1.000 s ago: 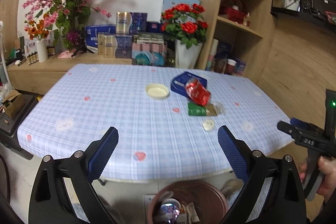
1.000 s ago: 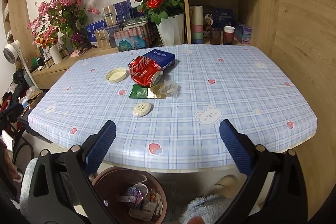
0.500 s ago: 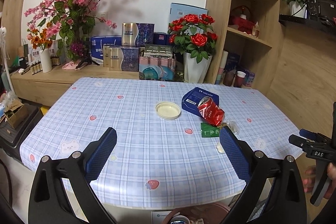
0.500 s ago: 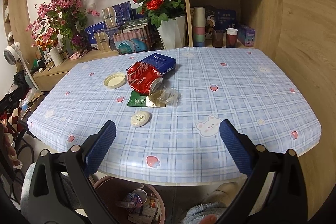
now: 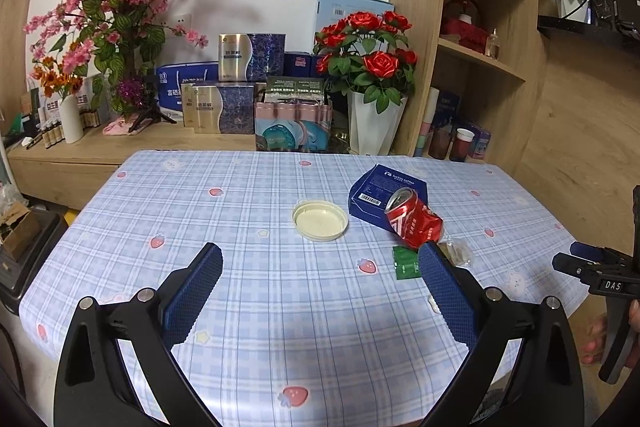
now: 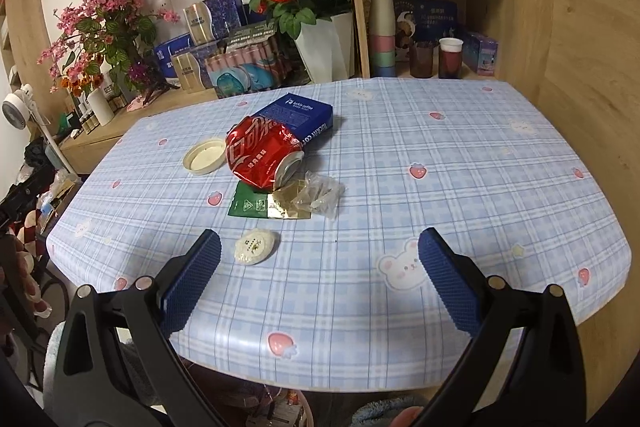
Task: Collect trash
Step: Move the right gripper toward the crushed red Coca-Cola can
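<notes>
**Grippers advance over the littered table**

Both cameras have moved forward and the bin below has nearly left view. Left gripper (image 5: 320, 291) and right gripper (image 6: 319, 275) hover empty, jaws spread wide. On the checked tablecloth (image 6: 460, 163) lie a crushed red cola can (image 6: 262, 157) against a blue coffee box (image 6: 304, 115), a green sachet (image 6: 248, 205), clear wrapper (image 6: 322, 195), cream lid (image 6: 204, 157) and white disc (image 6: 256, 247).

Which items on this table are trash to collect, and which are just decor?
Trash: crushed red soda can, blue cardboard coffee box, cream plastic lid, green foil sachet, clear crumpled wrapper, small round white packet.

Decor: red roses in white vase, stacked pastel cups.
</notes>
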Motion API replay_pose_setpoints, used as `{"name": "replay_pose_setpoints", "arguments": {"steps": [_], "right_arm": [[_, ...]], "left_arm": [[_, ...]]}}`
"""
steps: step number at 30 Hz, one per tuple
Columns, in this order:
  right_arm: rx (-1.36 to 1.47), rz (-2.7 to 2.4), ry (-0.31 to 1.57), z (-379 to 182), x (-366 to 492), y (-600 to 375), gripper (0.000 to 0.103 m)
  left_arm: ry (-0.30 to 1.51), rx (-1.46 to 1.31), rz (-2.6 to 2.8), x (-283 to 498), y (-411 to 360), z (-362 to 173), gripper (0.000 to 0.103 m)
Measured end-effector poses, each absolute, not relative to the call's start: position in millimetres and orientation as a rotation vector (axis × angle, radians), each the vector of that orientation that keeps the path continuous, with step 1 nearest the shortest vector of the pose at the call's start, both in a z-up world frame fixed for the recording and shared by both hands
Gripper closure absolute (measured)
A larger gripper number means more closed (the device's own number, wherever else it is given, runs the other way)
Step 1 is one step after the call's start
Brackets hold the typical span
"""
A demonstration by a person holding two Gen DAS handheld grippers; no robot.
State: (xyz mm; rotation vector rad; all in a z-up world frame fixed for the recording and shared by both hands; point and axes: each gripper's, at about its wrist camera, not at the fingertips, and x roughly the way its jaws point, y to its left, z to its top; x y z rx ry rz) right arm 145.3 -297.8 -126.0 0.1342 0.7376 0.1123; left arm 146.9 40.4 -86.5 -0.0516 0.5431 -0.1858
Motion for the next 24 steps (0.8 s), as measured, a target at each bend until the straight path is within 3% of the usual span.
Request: {"name": "replay_pose_setpoints", "arguments": {"steps": [24], "right_arm": [[-0.059,0.199,0.820,-165,252,-251,0.006]], "left_arm": [[0.638,-0.027,-0.177,205,33,-133,0.007]]}}
